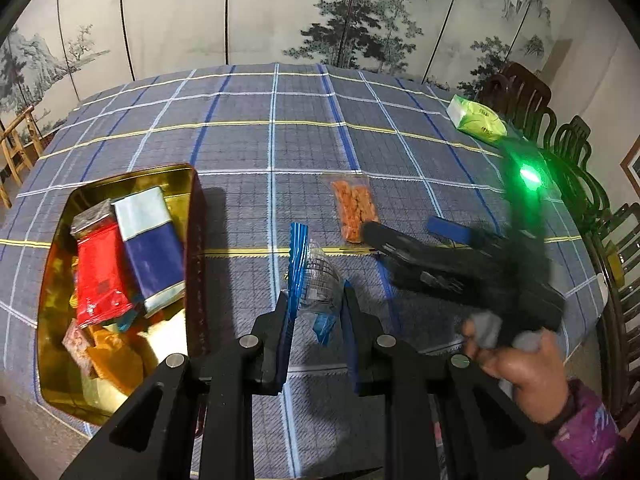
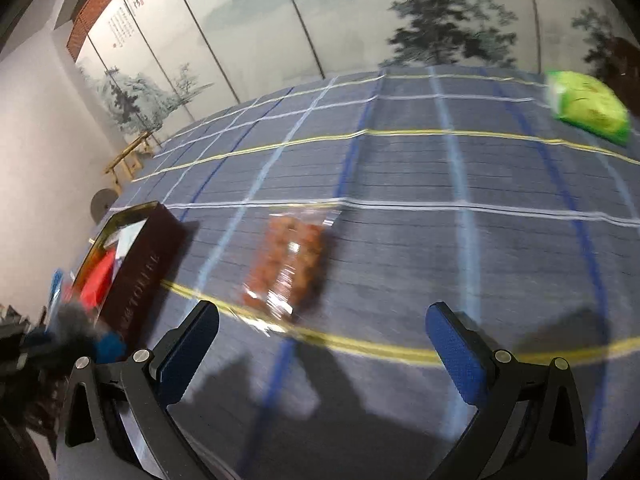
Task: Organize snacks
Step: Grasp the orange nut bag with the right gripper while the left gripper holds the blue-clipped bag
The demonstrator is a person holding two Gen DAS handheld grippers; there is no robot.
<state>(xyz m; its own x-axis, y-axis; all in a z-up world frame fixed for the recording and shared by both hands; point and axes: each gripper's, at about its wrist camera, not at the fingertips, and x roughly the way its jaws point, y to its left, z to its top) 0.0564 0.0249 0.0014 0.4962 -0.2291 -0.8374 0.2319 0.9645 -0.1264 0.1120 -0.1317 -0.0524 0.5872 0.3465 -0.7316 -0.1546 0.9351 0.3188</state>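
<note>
On plaid tablecloth [image 1: 248, 152], gold tin [image 1: 120, 182] at left, holding red packet [image 1: 100, 276], blue-and-white packet [image 1: 152, 244] and other snacks. Left gripper [image 1: 316, 300] pinching clear wrapper with blue ends [image 1: 316, 276], above cloth just right of tin. Right gripper [image 2: 322, 336] spread wide, nothing between its 2 fingers; orange snack bag [image 2: 292, 264] flat on cloth just ahead. Green tissue pack [image 1: 476, 118] at far right edge.

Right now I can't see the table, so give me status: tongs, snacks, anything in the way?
Left tongs shut on clear blue-edged packet. Right tongs open, empty, near orange snack bag. Gold tin part-filled. Nothing blocking.
</note>
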